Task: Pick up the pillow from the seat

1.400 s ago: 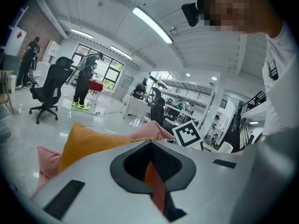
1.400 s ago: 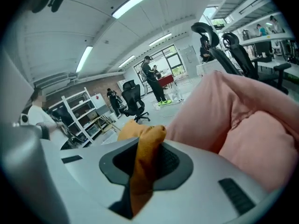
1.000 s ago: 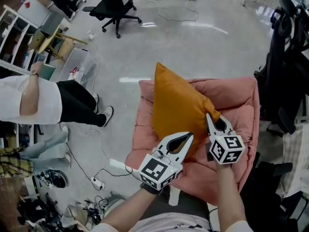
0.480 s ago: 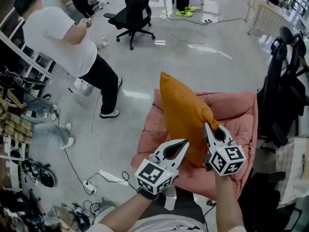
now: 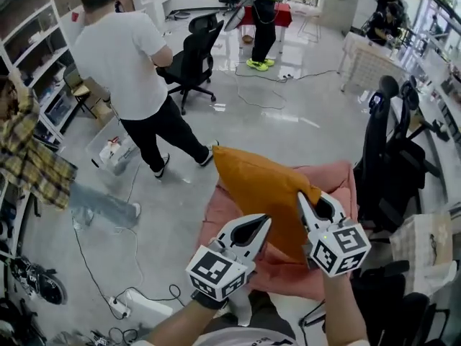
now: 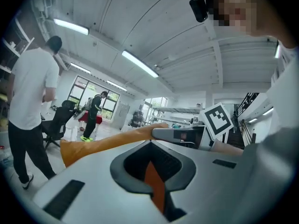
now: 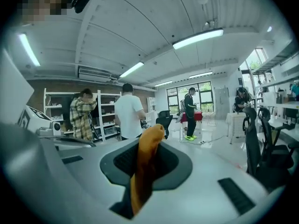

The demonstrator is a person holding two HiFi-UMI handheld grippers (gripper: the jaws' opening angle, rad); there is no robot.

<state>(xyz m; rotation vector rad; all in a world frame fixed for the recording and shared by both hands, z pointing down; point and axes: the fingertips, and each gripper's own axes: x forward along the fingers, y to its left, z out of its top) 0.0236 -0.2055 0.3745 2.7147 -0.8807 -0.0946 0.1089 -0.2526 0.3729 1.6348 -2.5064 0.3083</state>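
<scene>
An orange pillow (image 5: pixel 263 193) hangs in the air above a pink cushioned seat (image 5: pixel 338 182), held at its near edge by both grippers. My left gripper (image 5: pixel 263 225) is shut on the pillow's lower left edge; in the left gripper view orange fabric (image 6: pixel 154 186) is pinched between the jaws and the pillow (image 6: pixel 105 143) stretches off to the left. My right gripper (image 5: pixel 304 202) is shut on the right edge; in the right gripper view a fold of the pillow (image 7: pixel 146 164) stands up between the closed jaws.
A person in a white shirt (image 5: pixel 130 71) stands at the left, next to a black office chair (image 5: pixel 191 56). Another person in a plaid shirt (image 5: pixel 32 168) is at the far left by white shelves (image 5: pixel 32 45). Black chairs (image 5: pixel 389 157) stand right of the seat. Cables (image 5: pixel 137 287) lie on the floor.
Both grippers have lifted the pillow up off the pink seat, and it now lies flatter, pointing left. The head view has tilted up, showing more of the room and the people.
</scene>
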